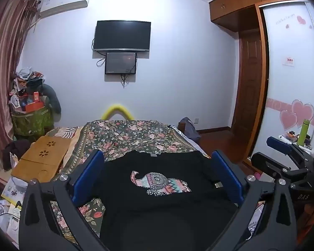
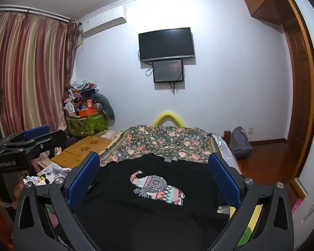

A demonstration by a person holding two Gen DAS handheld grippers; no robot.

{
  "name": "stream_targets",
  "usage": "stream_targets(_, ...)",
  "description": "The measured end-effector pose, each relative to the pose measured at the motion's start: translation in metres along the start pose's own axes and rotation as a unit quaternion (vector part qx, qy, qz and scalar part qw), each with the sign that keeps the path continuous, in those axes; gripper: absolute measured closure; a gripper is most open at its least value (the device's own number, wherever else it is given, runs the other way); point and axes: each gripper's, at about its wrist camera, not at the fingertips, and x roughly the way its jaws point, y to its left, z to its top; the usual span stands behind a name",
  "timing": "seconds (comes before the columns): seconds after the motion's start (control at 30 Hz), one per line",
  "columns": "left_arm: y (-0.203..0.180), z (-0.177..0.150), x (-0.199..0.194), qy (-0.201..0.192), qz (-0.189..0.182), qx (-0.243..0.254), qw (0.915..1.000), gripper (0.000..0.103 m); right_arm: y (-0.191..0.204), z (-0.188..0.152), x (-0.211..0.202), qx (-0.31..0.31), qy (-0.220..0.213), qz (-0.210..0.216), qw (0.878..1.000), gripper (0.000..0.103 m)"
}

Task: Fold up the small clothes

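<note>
Two wide-open, empty grippers, left gripper [image 1: 157, 179] and right gripper [image 2: 155, 179], hover above the black elephant-print T-shirt [image 1: 157, 198] lying flat on the floral-quilted bed [image 1: 125, 133]; folding seems unstarted, so next comes pinching a shirt edge.

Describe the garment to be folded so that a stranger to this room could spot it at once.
Start at the bed under its dark floral bedspread, below the wall-mounted black television. On the bedspread's near end lies a black T-shirt, spread flat. It alone is plain black, with a pastel patterned elephant print on its chest.
</note>
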Motion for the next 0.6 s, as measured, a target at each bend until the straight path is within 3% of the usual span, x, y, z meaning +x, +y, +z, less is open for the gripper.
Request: stream_targets(0.6, -0.0029, -0.0031, 0.0008, -0.002, 0.01, 0.006, 0.9999, 0.0, -0.002, -0.0051, 0.0055, 0.005, 0.008, 0.0, 1.0, 0.0)
